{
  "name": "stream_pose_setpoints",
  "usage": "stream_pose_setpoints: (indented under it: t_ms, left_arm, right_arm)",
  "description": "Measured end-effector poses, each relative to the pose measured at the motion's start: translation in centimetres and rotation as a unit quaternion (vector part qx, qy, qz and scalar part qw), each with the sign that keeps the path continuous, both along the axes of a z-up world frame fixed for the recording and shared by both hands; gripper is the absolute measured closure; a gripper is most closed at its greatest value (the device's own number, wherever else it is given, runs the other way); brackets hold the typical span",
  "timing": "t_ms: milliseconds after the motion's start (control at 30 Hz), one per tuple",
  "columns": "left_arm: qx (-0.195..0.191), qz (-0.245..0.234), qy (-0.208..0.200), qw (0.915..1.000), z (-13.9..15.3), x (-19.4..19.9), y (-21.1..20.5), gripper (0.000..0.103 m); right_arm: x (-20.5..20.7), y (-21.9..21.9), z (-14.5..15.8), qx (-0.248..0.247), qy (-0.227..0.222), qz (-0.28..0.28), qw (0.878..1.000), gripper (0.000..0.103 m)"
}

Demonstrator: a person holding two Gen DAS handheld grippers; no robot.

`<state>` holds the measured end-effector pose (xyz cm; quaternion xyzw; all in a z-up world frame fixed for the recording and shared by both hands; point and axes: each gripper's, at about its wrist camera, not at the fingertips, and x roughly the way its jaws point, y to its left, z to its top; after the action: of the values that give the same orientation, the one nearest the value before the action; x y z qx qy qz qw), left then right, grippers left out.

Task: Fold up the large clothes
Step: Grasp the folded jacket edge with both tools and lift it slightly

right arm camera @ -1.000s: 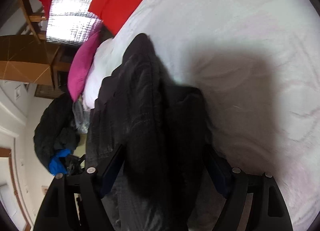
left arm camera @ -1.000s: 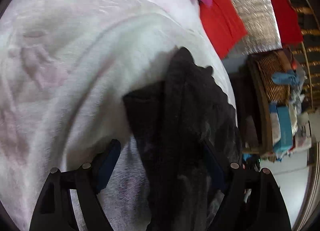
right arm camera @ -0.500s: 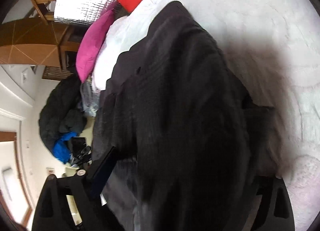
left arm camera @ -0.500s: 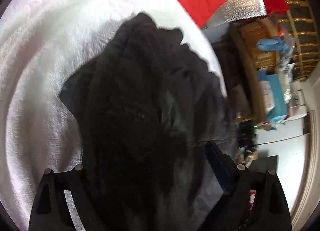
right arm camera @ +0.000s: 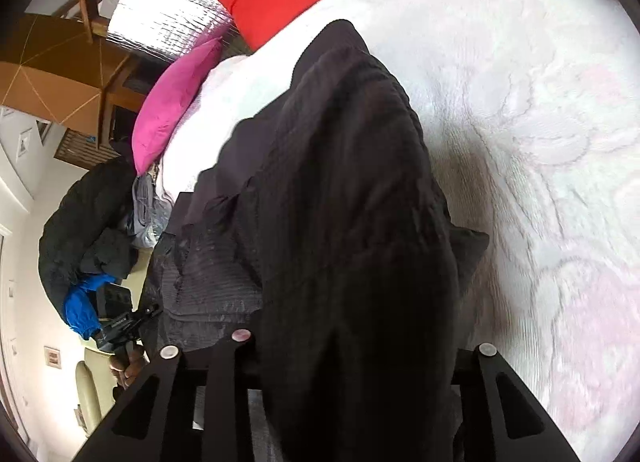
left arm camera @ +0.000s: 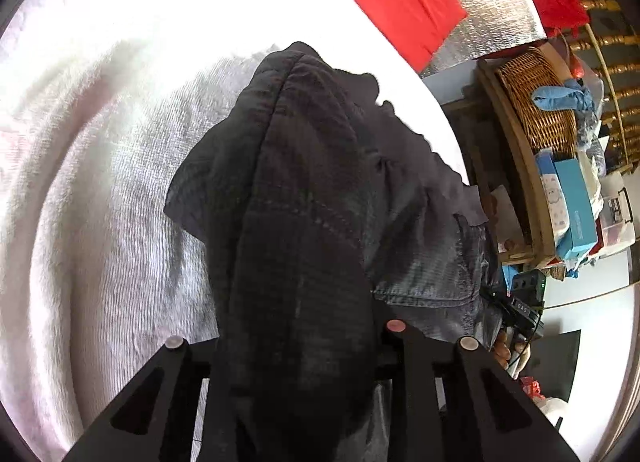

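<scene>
**Dark garment gripped at both ends, fold not yet laid down**

Left wrist view: the left gripper point(left arm camera: 296, 346) is clenched on the black ribbed, quilted-looking garment point(left arm camera: 304, 197), which bunches between its fingers and runs forward from them over the white textured bedspread point(left arm camera: 100, 181). A greyer, shinier panel of the same garment spills off to the right of the fingers, toward the bed's edge. Beyond the fingertips lie a red cushion point(left arm camera: 404, 5) and, further right, a wicker basket point(left arm camera: 536, 101).

Right wrist view: the right gripper point(right arm camera: 348, 346) likewise grasps the garment, the cloth draping thick over and ahead of its fingers. Left of the fingers a magenta pillow point(right arm camera: 176, 101) rests against the bedspread.

Judging by this, the garment is still a rumpled heap rather than a flat stack; I'd say the folding is in its early-to-middle part, with smoothing and the tidy folds left to do.
</scene>
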<state>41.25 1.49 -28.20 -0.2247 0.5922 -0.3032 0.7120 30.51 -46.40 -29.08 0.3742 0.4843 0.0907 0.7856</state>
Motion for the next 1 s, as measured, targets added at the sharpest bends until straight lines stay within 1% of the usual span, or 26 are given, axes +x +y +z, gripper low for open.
stream_pose_setpoints:
  t_ms: [67, 133, 200, 233, 267, 300, 333, 367, 433, 500, 533, 600, 633, 667, 700, 733, 767, 833, 867, 900, 967, 1000]
  left_arm:
    - [0.004, -0.008, -0.012, 0.9999, 0.9, -1.5, 0.0, 0.077]
    - [0.01, -0.012, -0.011, 0.9998, 1.1, -2.7, 0.3, 0.077]
    - [0.026, -0.011, -0.003, 0.9996, 0.5, -3.3, 0.7, 0.073]
    - [0.039, -0.009, 0.003, 0.9992, -0.2, -3.3, 0.8, 0.061]
    - [0.059, -0.005, 0.019, 0.9981, -1.2, -3.0, 0.8, 0.05]
    - [0.066, -0.001, 0.038, 0.9971, -1.7, -2.5, 0.8, 0.043]
    - [0.058, 0.003, 0.058, 0.9966, -2.1, -2.1, 0.9, 0.043]
    - [0.054, 0.005, 0.064, 0.9965, -1.6, -1.8, 1.2, 0.045]
    - [0.055, 0.015, 0.044, 0.9974, 0.1, -1.5, 2.0, 0.045]
    - [0.061, 0.027, 0.027, 0.9974, 1.7, -1.3, 3.0, 0.044]
    - [0.069, 0.041, 0.016, 0.9967, 2.6, -1.2, 3.8, 0.044]
    - [0.058, 0.076, -0.017, 0.9952, 4.2, -0.8, 5.2, 0.039]
    - [0.054, 0.092, -0.029, 0.9939, 4.8, -0.4, 5.5, 0.035]
    - [0.049, 0.111, -0.042, 0.9917, 5.5, 0.2, 5.5, 0.032]
    - [0.045, 0.119, -0.049, 0.9906, 5.6, 0.9, 5.4, 0.032]
    - [0.042, 0.122, -0.054, 0.9902, 5.7, 1.5, 4.8, 0.029]
    - [0.039, 0.12, -0.056, 0.9903, 5.5, 2.1, 4.1, 0.023]
    - [0.043, 0.112, -0.046, 0.9917, 4.2, 3.6, 2.0, 0.021]
    - [0.047, 0.11, -0.035, 0.9922, 3.5, 4.2, 1.2, 0.021]
    - [0.048, 0.112, -0.021, 0.9923, 2.6, 5.2, 0.1, 0.021]
    - [0.05, 0.113, -0.022, 0.9921, 1.8, 6.3, -1.5, 0.021]
    - [0.062, 0.114, -0.025, 0.9912, 1.5, 6.7, -2.6, 0.021]
  right_arm:
    - [-1.3, 0.3, 1.1, 0.0, -0.008, 0.004, 1.0, 0.066]
    - [-2.6, 0.7, 1.7, -0.004, -0.006, 0.013, 1.0, 0.066]
    - [-3.2, 1.0, 1.2, -0.017, 0.007, 0.024, 1.0, 0.066]
    - [-3.0, 1.0, 0.5, -0.017, 0.018, 0.024, 0.999, 0.061]
    - [-2.7, 0.6, -0.6, -0.012, 0.037, 0.019, 0.999, 0.044]
    - [-2.4, 0.1, -1.6, -0.005, 0.056, 0.012, 0.998, 0.038]
    - [-2.2, -0.4, -2.0, 0.011, 0.065, 0.005, 0.998, 0.038]
    - [-2.2, -1.1, -2.0, 0.028, 0.072, -0.002, 0.997, 0.038]
    - [-2.4, -2.3, -0.9, 0.027, 0.077, -0.017, 0.997, 0.038]
    - [-3.4, -4.2, 1.2, 0.009, 0.055, -0.033, 0.998, 0.038]
    - [-3.8, -4.8, 2.0, 0.006, 0.045, -0.045, 0.998, 0.037]
    - [-4.7, -7.3, 4.1, -0.008, 0.009, -0.088, 0.996, 0.032]
    - [-4.8, -8.1, 4.9, -0.017, -0.009, -0.105, 0.994, 0.027]
    - [-4.5, -8.6, 5.8, -0.018, -0.036, -0.119, 0.992, 0.026]
    - [-3.8, -8.9, 6.3, -0.005, -0.055, -0.122, 0.991, 0.026]
    - [-2.8, -8.4, 6.5, 0.006, -0.063, -0.122, 0.99, 0.026]
    - [-1.6, -7.9, 6.7, 0.007, -0.065, -0.122, 0.99, 0.026]
    - [1.6, -6.3, 6.4, -0.041, -0.05, -0.121, 0.991, 0.026]
    - [3.1, -5.6, 6.0, -0.064, -0.039, -0.118, 0.99, 0.026]
    - [4.8, -5.0, 5.2, -0.077, -0.026, -0.116, 0.99, 0.026]
    - [7.2, -4.8, 3.5, -0.078, -0.005, -0.115, 0.99, 0.026]
    - [8.4, -4.7, 2.5, -0.074, 0.008, -0.109, 0.991, 0.026]
